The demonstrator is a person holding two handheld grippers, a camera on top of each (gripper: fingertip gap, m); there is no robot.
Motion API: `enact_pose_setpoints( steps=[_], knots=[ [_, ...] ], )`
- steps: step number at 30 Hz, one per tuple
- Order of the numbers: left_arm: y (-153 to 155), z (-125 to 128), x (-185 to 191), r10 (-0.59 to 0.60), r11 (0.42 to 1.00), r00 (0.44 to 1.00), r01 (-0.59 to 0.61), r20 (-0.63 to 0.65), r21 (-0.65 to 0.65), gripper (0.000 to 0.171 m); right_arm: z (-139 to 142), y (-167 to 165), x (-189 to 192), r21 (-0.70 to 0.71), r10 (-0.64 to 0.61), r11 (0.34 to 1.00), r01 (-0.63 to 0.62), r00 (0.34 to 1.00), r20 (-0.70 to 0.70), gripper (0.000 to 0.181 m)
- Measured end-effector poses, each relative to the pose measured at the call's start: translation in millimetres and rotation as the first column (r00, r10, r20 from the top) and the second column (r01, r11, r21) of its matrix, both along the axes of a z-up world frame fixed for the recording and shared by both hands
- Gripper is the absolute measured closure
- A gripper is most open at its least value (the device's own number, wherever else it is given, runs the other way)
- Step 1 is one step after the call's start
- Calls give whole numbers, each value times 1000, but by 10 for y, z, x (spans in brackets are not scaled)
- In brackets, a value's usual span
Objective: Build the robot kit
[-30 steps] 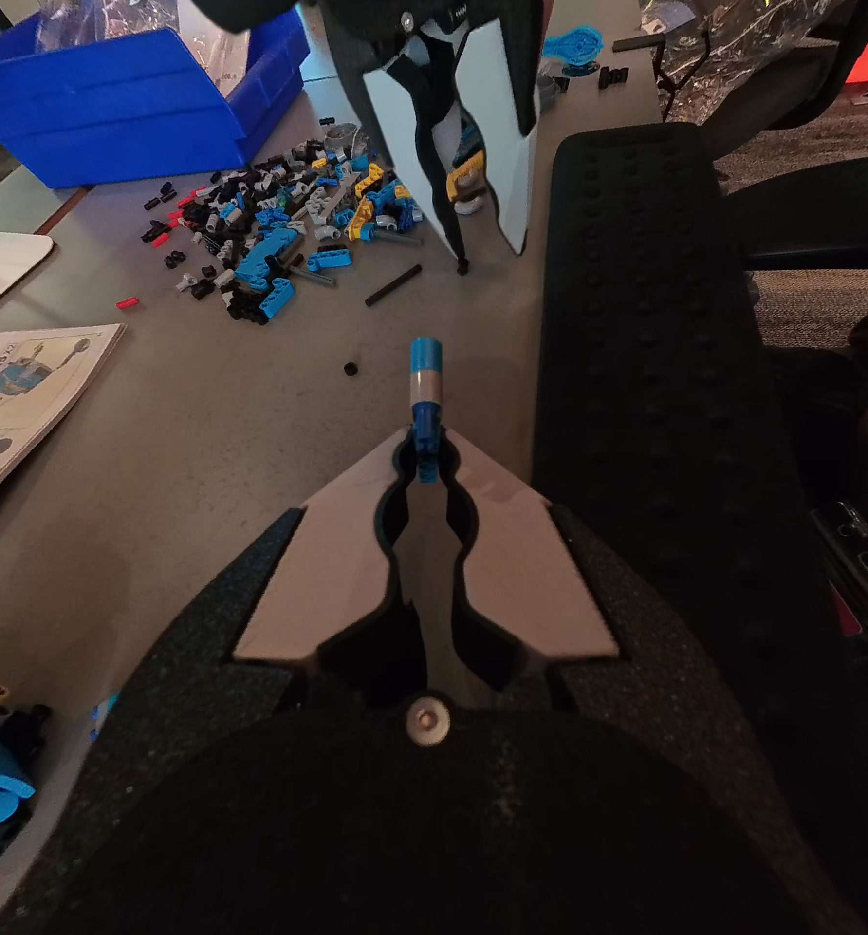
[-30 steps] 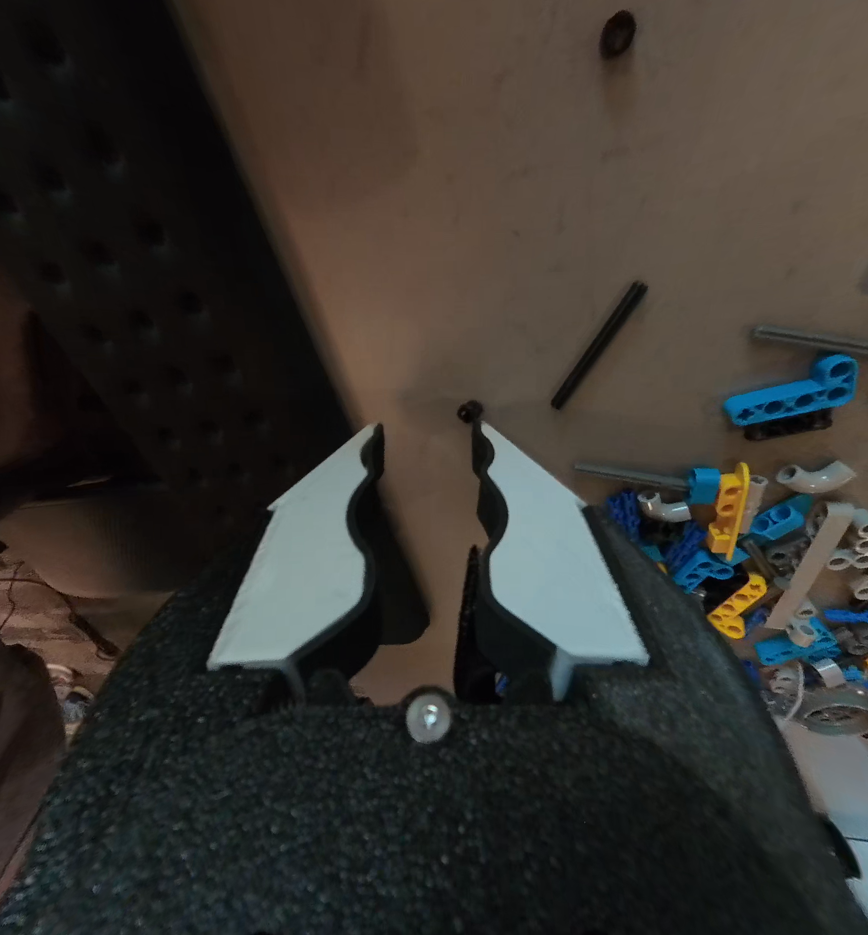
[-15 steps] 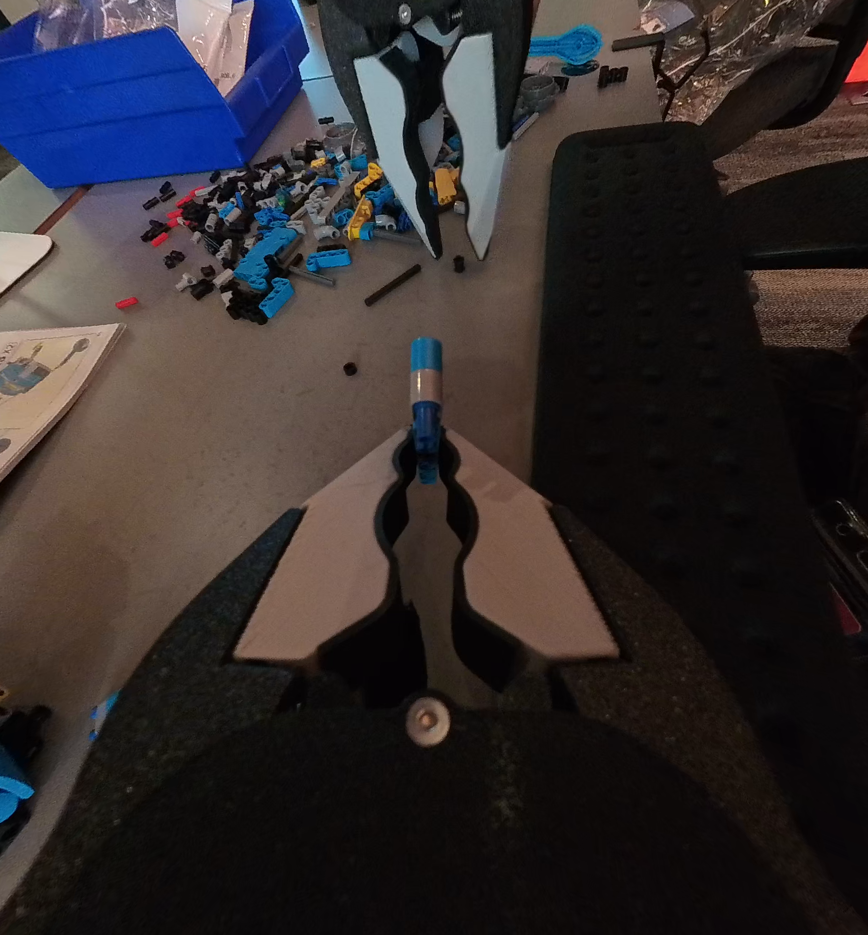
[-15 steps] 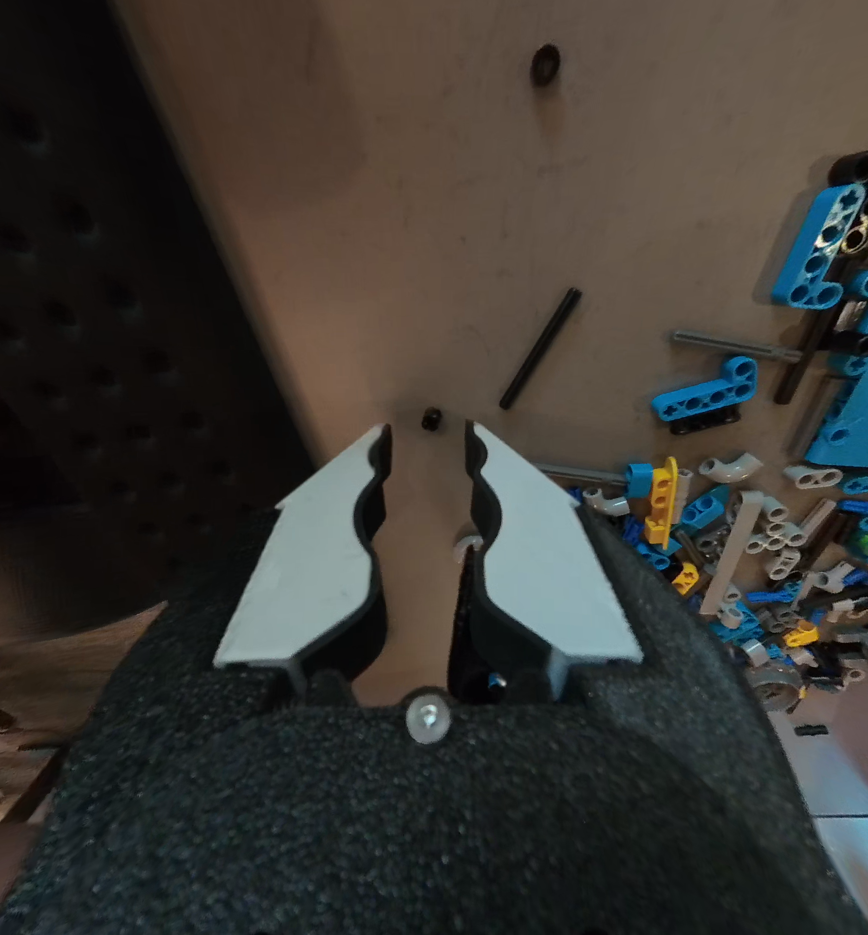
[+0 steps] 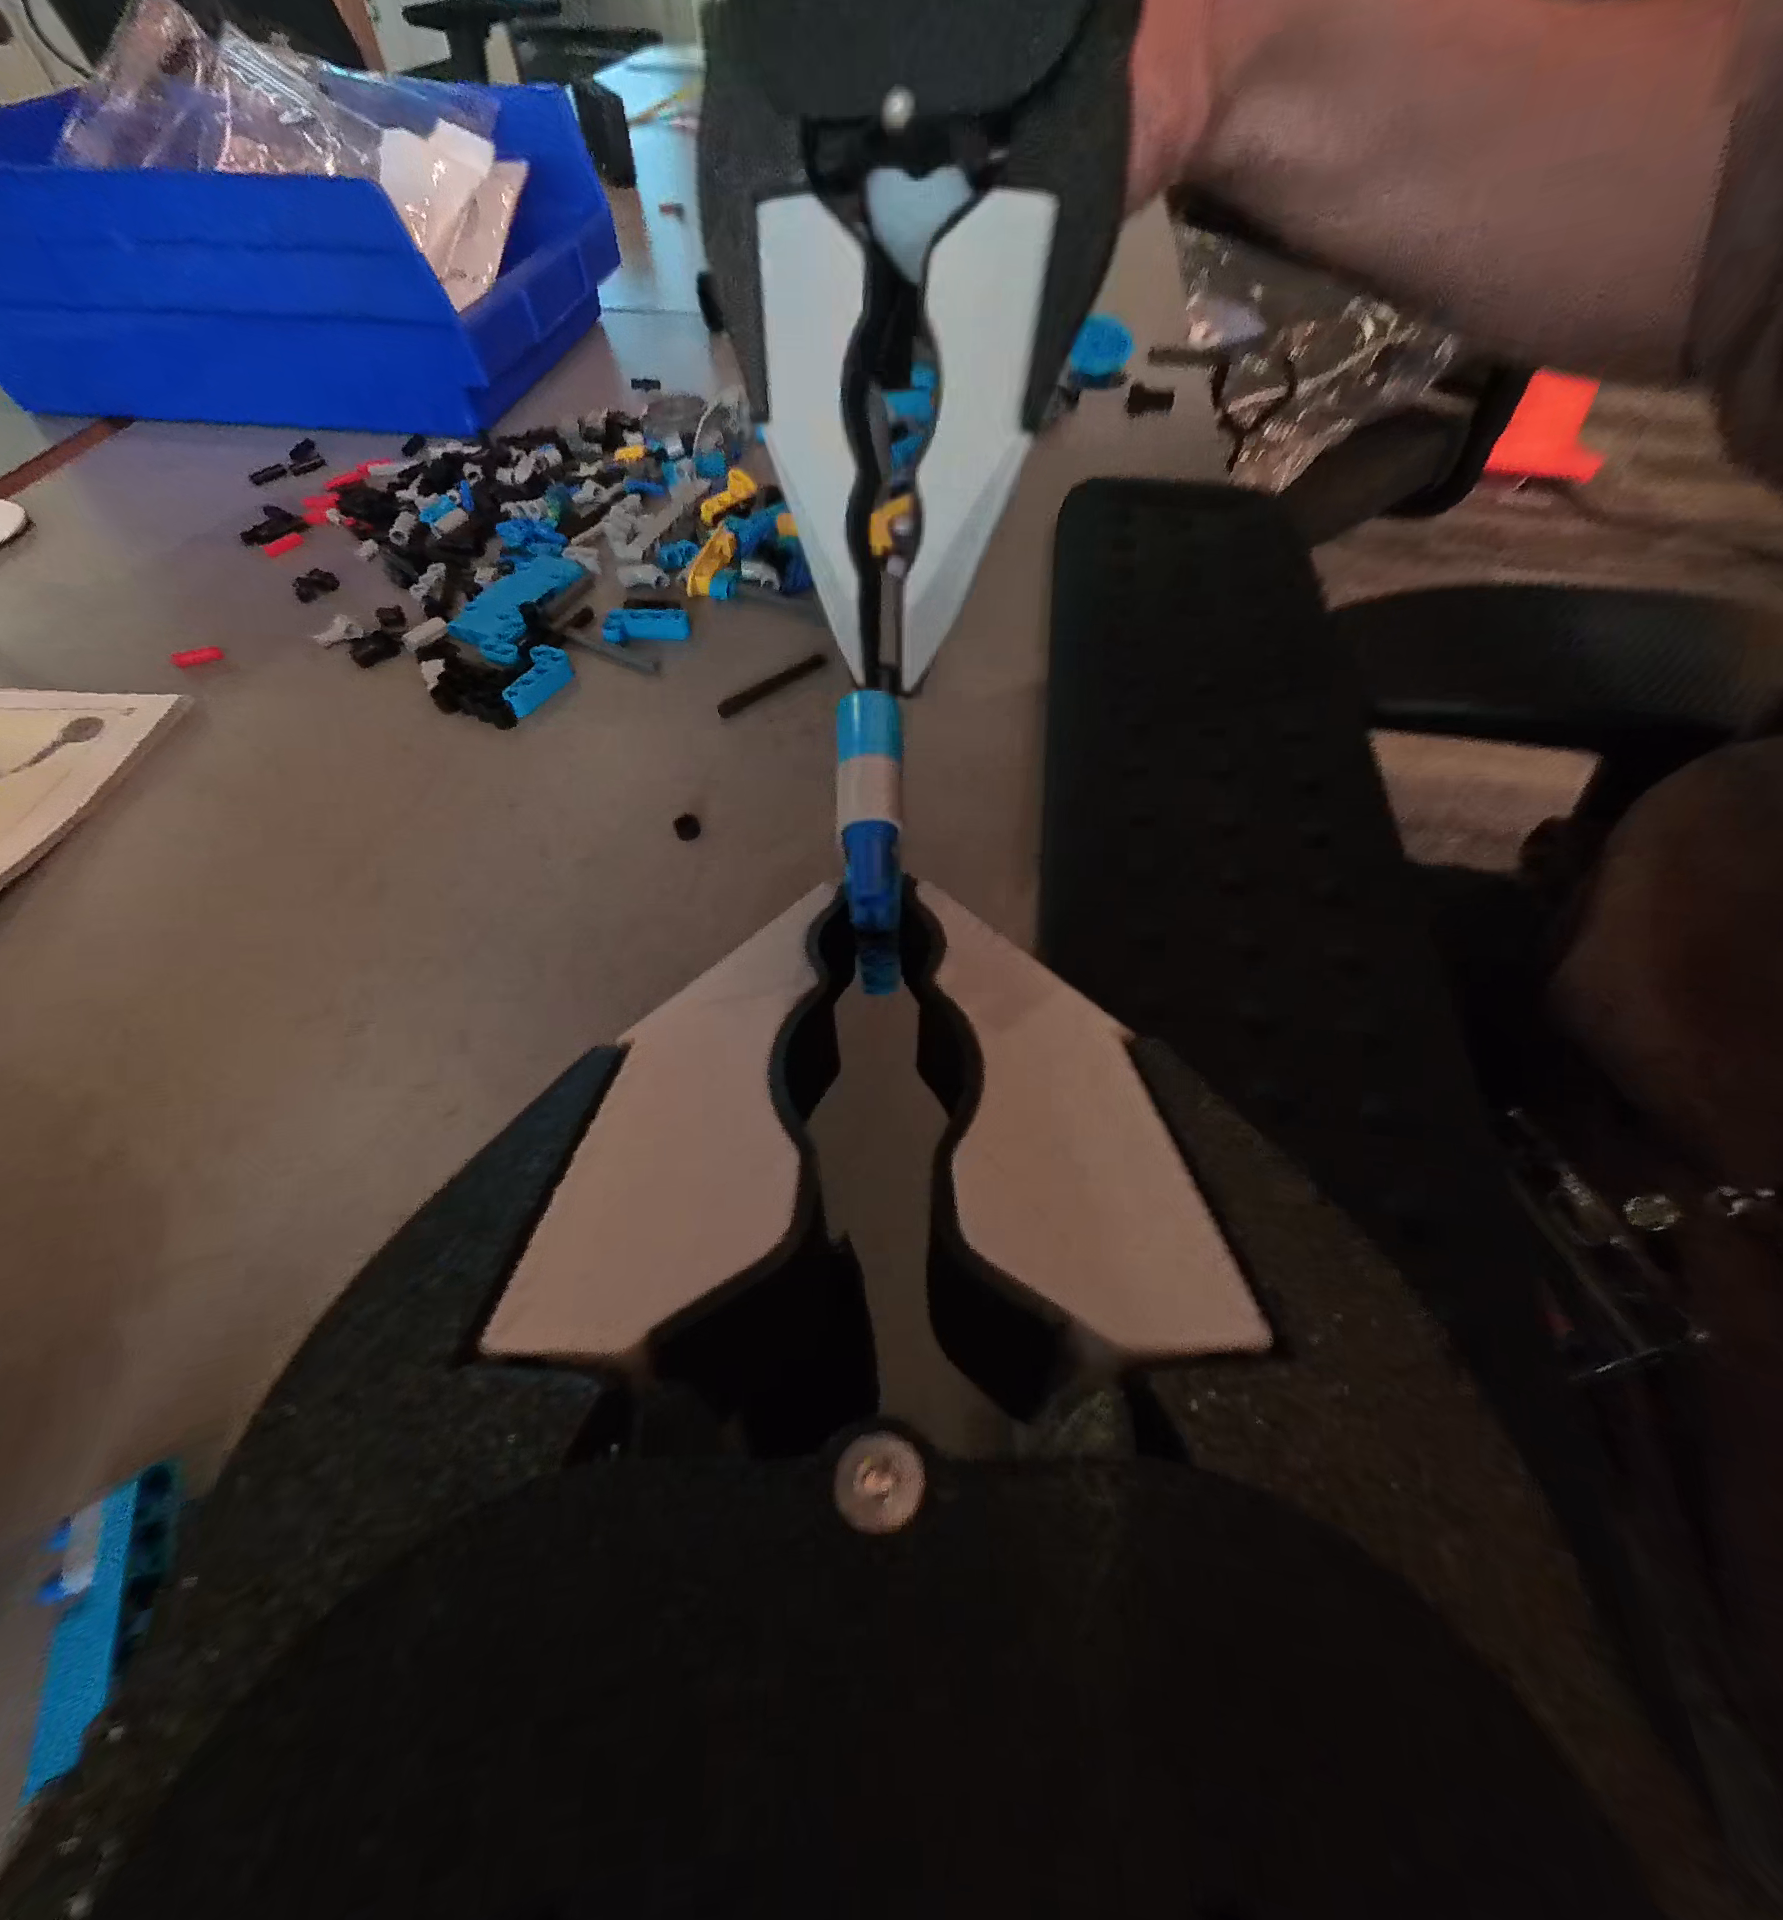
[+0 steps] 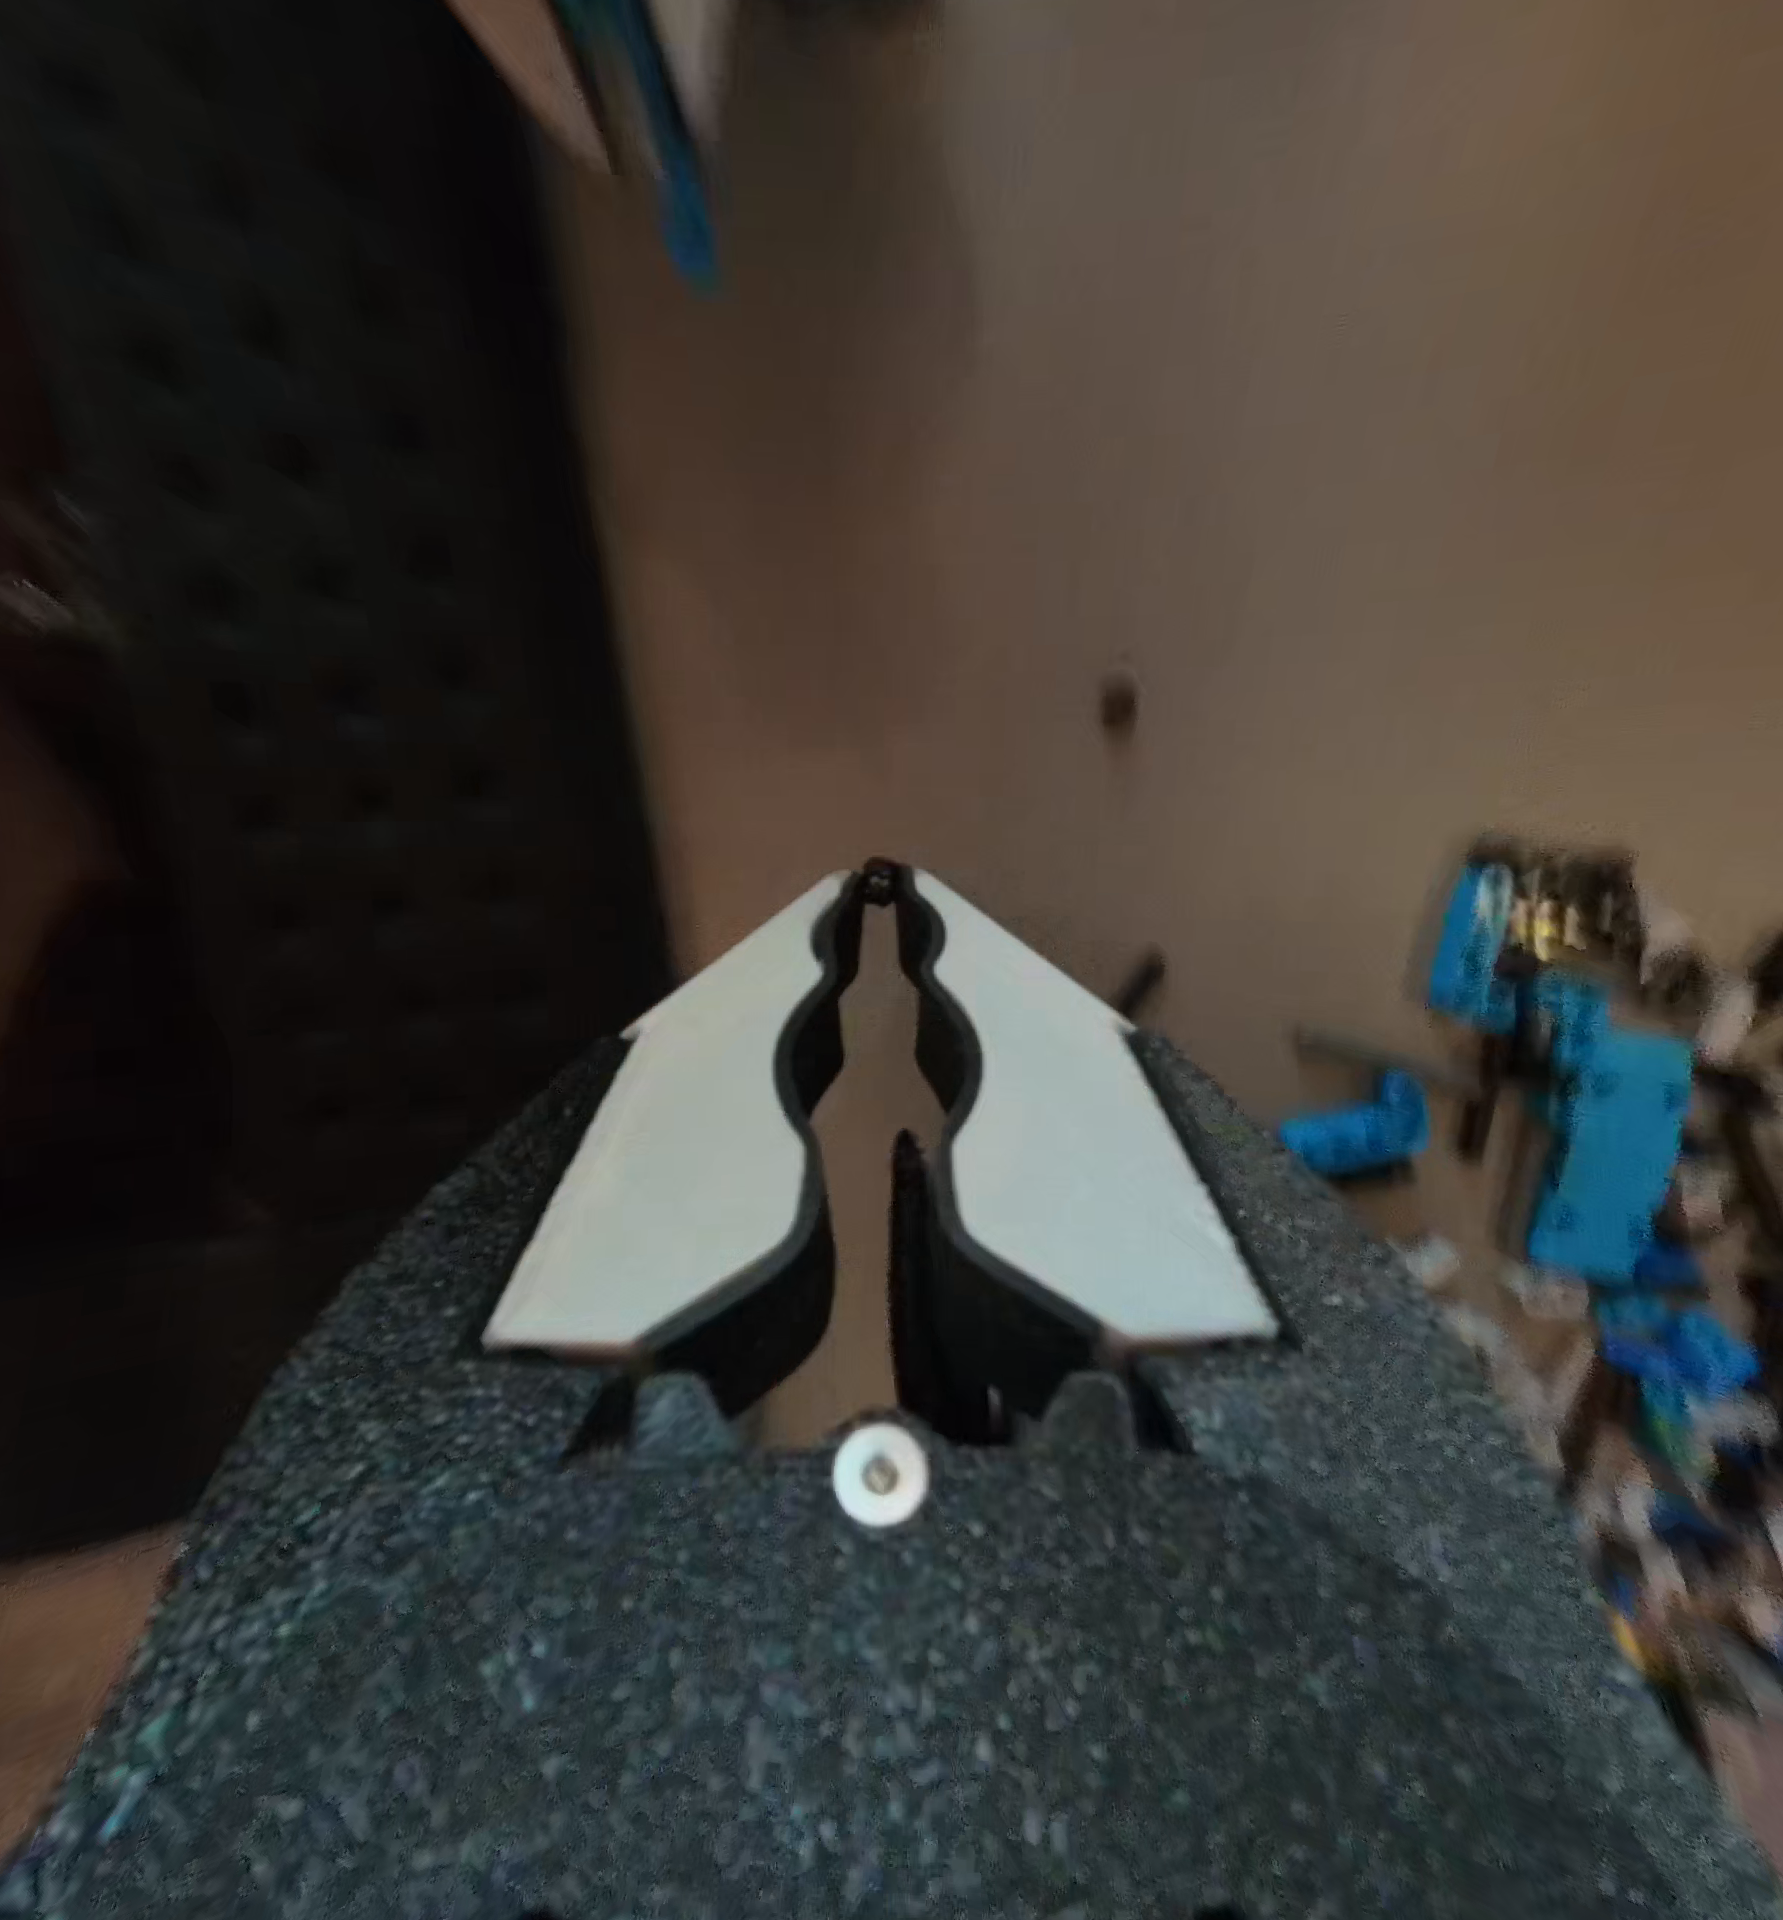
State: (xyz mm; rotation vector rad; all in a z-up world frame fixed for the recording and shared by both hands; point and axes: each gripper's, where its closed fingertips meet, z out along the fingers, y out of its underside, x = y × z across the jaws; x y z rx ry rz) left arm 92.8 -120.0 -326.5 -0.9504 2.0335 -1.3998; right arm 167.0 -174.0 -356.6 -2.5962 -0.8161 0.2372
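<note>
My right gripper (image 6: 876, 883) has just pinched shut on the tiny black plastic pin (image 6: 878, 879) and lifted it toward the blue-and-grey plastic rod (image 5: 869, 790), which my left gripper (image 5: 874, 914) grips narrowly above the table

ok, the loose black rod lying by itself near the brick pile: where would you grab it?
Probably mid-length, from straight above, with the fingers closing across its width. The black rod lies flat and slanted on the table, clear of the brick pile, so both long sides look free. Its thin ends offer little to pinch.
</note>
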Motion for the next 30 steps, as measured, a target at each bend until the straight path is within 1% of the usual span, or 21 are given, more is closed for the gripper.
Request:
enact_pose_setpoints(
  steps=[1,2,3,5,7,9,10,12,19,23,28,30],
  knots=[
    [10,29,-1,-3,1000,1000,3,-1,-31,165,159,126,-213,95,26,995,-15,994,-111,175],
    [22,57,0,-4,998,1000,4,1,-56,165,329,248,-403,196,54,981,-9,973,-225,175],
    [38,79,4,1,997,1000,0,4,-74,165,454,359,-519,272,64,962,25,947,-316,175],
    [66,104,14,11,996,1000,-10,10,-88,165,546,499,-624,330,65,938,101,887,-458,175],
    [84,97,22,23,997,1000,-22,17,-72,165,562,601,-609,368,50,911,187,834,-549,175],
    [88,75,28,28,998,1000,-27,14,-58,165,593,624,-589,385,57,890,244,779,-624,175],
    [91,70,34,30,998,999,-29,12,-56,165,576,621,-587,383,56,888,254,767,-639,176],
    [100,61,44,32,997,999,-32,1,-63,165,487,598,-586,379,45,895,236,796,-603,175],
    [75,10,44,16,999,1000,-17,-25,-51,165,467,616,-595,392,60,894,216,810,-583,175],
    [49,1,26,-3,999,999,2,-34,-53,165,466,604,-605,392,75,898,198,811,-580,175],
    [27,-17,15,-22,998,998,19,-56,-65,165,486,569,-649,388,104,904,178,789,-605,175],
    [16,-27,9,-29,998,998,26,-60,-63,165,471,555,-656,383,109,909,164,793,-599,175]
  ],
)
